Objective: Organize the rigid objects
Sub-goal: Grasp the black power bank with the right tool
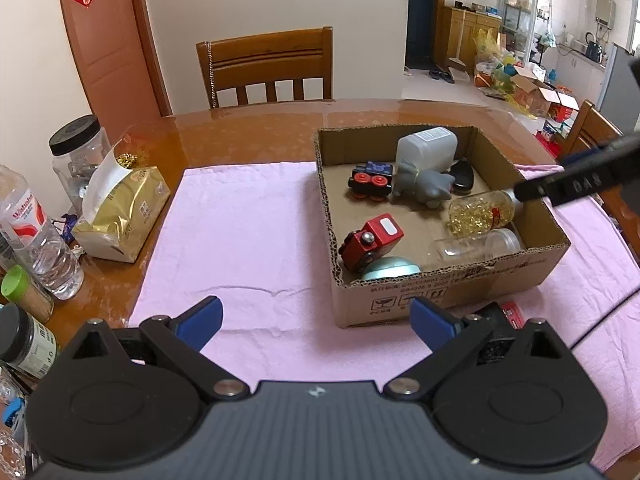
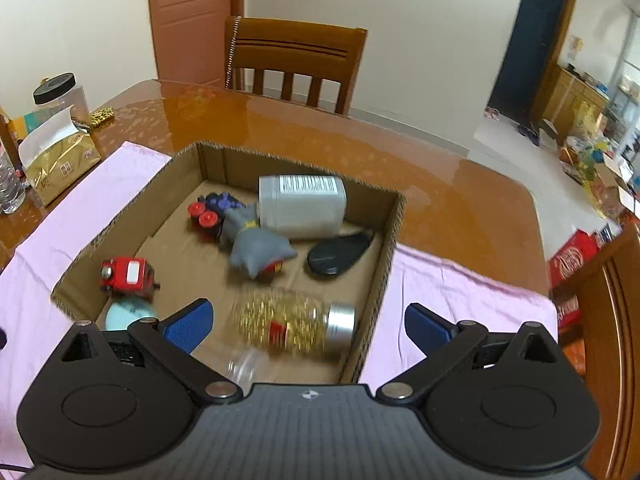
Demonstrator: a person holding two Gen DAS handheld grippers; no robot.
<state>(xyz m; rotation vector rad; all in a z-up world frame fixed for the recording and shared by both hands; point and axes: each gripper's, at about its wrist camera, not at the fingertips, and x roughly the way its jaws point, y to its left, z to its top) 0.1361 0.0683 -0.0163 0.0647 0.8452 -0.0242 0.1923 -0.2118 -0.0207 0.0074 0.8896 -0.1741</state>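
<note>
An open cardboard box (image 1: 448, 292) (image 2: 376, 300) sits on a pink cloth (image 1: 240, 248). Inside lie a red toy car (image 1: 372, 242) (image 2: 128, 274), a dark toy train (image 1: 370, 180) (image 2: 210, 212), a grey elephant toy (image 1: 420, 184) (image 2: 256, 248), a white plastic bottle (image 1: 428, 148) (image 2: 302, 206), a black oval case (image 1: 462, 176) (image 2: 340, 254), a jar of golden capsules (image 1: 480, 212) (image 2: 296, 322), a clear jar (image 1: 476, 246) (image 2: 246, 366) and a teal round lid (image 1: 390, 268) (image 2: 128, 314). My left gripper (image 1: 316, 322) is open and empty before the box. My right gripper (image 2: 308, 324) is open just above the capsule jar, which looks blurred.
A gold tissue pack (image 1: 120, 216), a water bottle (image 1: 36, 236), jars (image 1: 76, 152) and small containers (image 1: 24, 340) stand at the table's left edge. A wooden chair (image 1: 268, 68) is behind the table. A small red and black object (image 1: 508, 314) lies by the box's near side.
</note>
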